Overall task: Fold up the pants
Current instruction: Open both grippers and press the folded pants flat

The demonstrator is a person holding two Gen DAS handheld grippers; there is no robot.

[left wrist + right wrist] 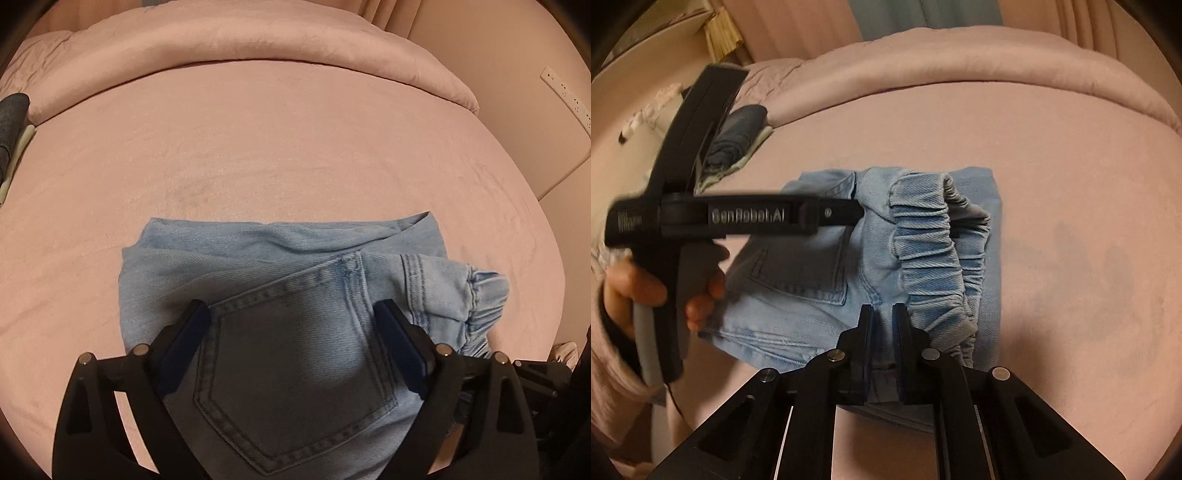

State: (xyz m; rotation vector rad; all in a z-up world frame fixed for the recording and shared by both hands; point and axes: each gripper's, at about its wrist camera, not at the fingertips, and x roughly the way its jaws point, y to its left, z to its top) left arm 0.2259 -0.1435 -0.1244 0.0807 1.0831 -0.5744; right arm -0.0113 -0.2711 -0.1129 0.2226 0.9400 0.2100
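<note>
Near the front edge of the pink bed (295,147), light-blue jeans (280,266) are seen folded into a compact bundle, so the last fold is judged nearly done. The left gripper (291,310) is held spread wide above the back pocket (295,369), gripping nothing, while the right gripper (882,314) appears clenched beside the elastic waistband (934,251); whether denim is pinched cannot be told. Smoothing flat is called for next; a rolled duvet (258,40) borders the far edge.

dim warm light | fisheye edge bending, dark corners | motion blur left
</note>
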